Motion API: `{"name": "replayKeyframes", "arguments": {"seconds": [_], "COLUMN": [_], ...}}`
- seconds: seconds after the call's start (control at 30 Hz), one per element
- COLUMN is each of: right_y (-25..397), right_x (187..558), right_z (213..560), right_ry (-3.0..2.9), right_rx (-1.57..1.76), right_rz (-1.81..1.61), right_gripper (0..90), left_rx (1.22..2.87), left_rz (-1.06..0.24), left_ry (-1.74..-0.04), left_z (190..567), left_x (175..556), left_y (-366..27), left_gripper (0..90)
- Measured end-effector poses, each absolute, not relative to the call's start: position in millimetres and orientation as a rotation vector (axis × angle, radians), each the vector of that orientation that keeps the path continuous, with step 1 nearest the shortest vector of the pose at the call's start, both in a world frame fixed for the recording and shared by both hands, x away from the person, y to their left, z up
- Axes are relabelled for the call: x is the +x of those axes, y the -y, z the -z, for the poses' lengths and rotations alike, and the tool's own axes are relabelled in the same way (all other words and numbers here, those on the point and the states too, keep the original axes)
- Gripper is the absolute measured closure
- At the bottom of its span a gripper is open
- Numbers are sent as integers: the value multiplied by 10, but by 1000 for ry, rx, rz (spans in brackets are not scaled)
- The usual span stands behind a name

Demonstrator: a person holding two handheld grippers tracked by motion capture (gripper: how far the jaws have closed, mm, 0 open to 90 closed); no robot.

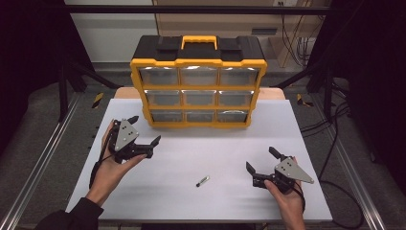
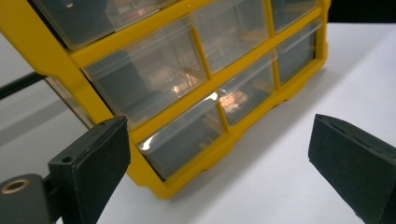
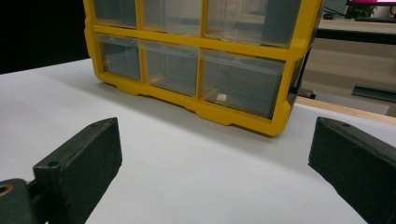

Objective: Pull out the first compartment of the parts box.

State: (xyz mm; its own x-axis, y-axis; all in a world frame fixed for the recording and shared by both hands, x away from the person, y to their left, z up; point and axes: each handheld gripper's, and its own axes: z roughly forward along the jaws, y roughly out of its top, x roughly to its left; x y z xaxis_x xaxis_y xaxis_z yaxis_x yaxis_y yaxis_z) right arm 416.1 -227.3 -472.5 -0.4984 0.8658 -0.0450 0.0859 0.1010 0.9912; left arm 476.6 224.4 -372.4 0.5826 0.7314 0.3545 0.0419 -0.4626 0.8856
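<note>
Lying on the white table [image 1: 158, 191], between the two grippers and nearer the right one, a small dark pin-like part [image 1: 202, 180] with a pale tip. Too small to identify further. Behind it, at the table's far edge, a yellow drawer cabinet [image 1: 198, 91] stands upright, three rows of three clear drawers, black top with yellow handle.

Left gripper [image 1: 143, 130]: jaws spread wide, nothing between them, held just off the cabinet's lower left corner; its own view looks along the bottom-row drawers. Right gripper [image 1: 261, 159]: jaws likewise spread, empty, hovering low over the table, well apart from the cabinet.

Handling judgement: the part looks light and rigid, probably smooth and likely to roll or skid on the slick tabletop. Best taken across its middle, jaws square to its long axis, closing gently so it does not squirt out. Drawer fronts look stiff plastic; pull by the lip.
</note>
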Motion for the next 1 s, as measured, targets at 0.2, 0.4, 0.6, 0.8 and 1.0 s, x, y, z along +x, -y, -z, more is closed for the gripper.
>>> {"name": "replayKeyframes", "arguments": {"seconds": [0.2, 0.4, 0.6, 0.8, 1.0], "right_y": [2264, 2257, 2250, 2241, 2212], "right_x": [4166, 4142, 4146, 4153, 4159], "right_z": [4727, 4717, 4716, 4713, 4714], "right_ry": [-1708, -1708, -1707, -1708, -1708], "right_rx": [940, 939, 940, 943, 942], "right_rz": [-1462, -1457, -1443, -1426, -1422], "right_gripper": [28, 29, 32, 36, 37], "left_rx": [1941, 1994, 2025, 2032, 2048], "left_rz": [-1011, -1183, -1309, -1346, -1399], "left_ry": [-567, -487, -376, -359, -323], "left_z": [3603, 3476, 3299, 3167, 3132], "left_x": [4850, 4904, 4970, 5068, 5122], "left_y": [-2121, -1996, -1964, -1989, -2009], "left_gripper": [61, 98, 118, 137, 148]}}
